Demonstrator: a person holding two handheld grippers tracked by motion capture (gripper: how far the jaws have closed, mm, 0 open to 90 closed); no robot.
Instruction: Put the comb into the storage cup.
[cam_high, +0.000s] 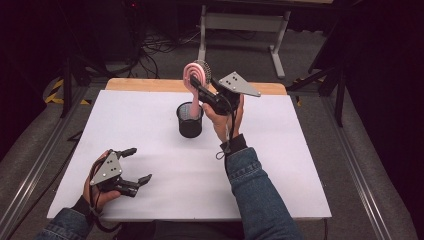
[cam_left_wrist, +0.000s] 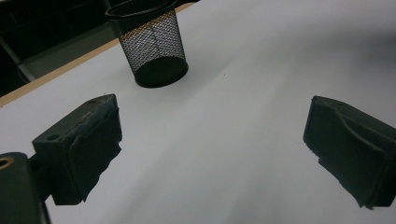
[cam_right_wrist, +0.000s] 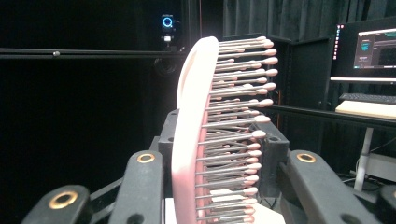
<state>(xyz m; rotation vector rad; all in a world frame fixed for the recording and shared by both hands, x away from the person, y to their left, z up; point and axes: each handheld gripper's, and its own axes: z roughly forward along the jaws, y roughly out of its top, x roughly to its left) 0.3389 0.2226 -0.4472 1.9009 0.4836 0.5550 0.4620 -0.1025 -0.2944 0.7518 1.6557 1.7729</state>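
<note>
Hairbrush (cam_high: 195, 74) in right claw (cam_high: 196, 86) above mesh cup (cam_high: 190, 120), left claw (cam_high: 138, 165) near-left

Both forearms wear blue denim sleeves with dark cuffs; each black gripper, left gripper (cam_high: 136, 166) and right gripper (cam_high: 196, 86), carries a grey three-cornered plate with dark screws; brass-ringed holes mark the arms behind the right gripper's jaws.

No text, label, brand or number can be read anywhere. The monitor (cam_right_wrist: 369, 51), right of the hairbrush (cam_right_wrist: 205, 135) in the right gripper view, shows lines of writing too small and blurred to make out. Left of the hairbrush, a device (cam_right_wrist: 167, 22) carries a glowing blue ring, without lettering.
</note>
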